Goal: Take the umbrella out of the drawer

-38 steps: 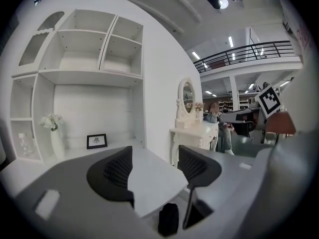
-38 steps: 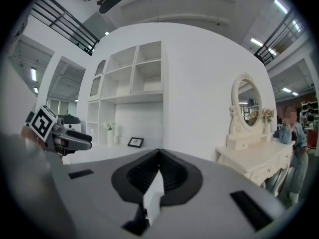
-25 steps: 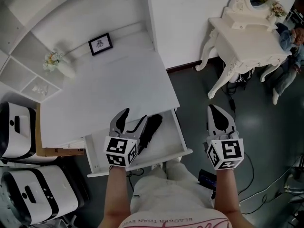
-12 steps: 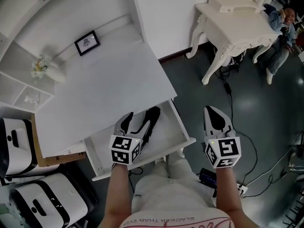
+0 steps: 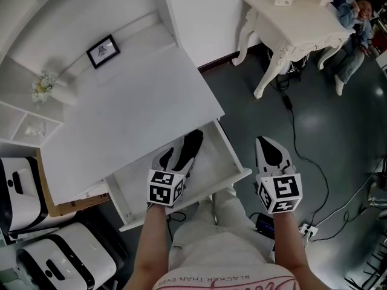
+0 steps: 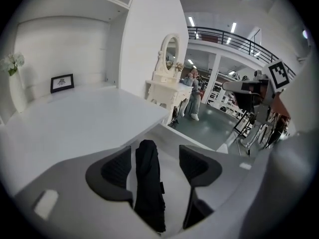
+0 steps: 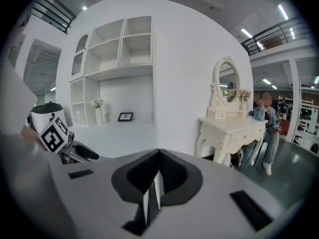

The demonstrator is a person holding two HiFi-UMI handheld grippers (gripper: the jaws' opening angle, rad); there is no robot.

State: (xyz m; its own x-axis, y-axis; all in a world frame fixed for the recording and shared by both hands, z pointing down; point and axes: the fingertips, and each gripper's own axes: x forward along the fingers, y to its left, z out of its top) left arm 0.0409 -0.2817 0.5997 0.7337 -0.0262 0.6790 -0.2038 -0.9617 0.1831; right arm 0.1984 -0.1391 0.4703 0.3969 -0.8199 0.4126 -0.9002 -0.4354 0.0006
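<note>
A folded black umbrella (image 5: 192, 145) lies lengthwise in the open white drawer (image 5: 233, 159) under the desk. My left gripper (image 5: 174, 161) reaches down into the drawer over the umbrella's near end. In the left gripper view the umbrella (image 6: 147, 183) runs between the spread jaws of the left gripper (image 6: 155, 153), close by the left pad and apart from the right one. My right gripper (image 5: 270, 150) hangs outside the drawer, to its right above the dark floor. The right gripper (image 7: 158, 159) has its pads together with nothing between them.
The white desk top (image 5: 133, 113) overhangs the drawer's far end and carries a framed picture (image 5: 101, 50) and a flower vase (image 5: 43, 87). An ornate dressing table (image 5: 290, 23) stands at upper right with a seated person (image 5: 354, 17). Cables (image 5: 302, 162) cross the floor.
My left gripper has come down and forward into the drawer, so the umbrella now lies between its jaws. My right gripper has sunk a little beside the drawer.
</note>
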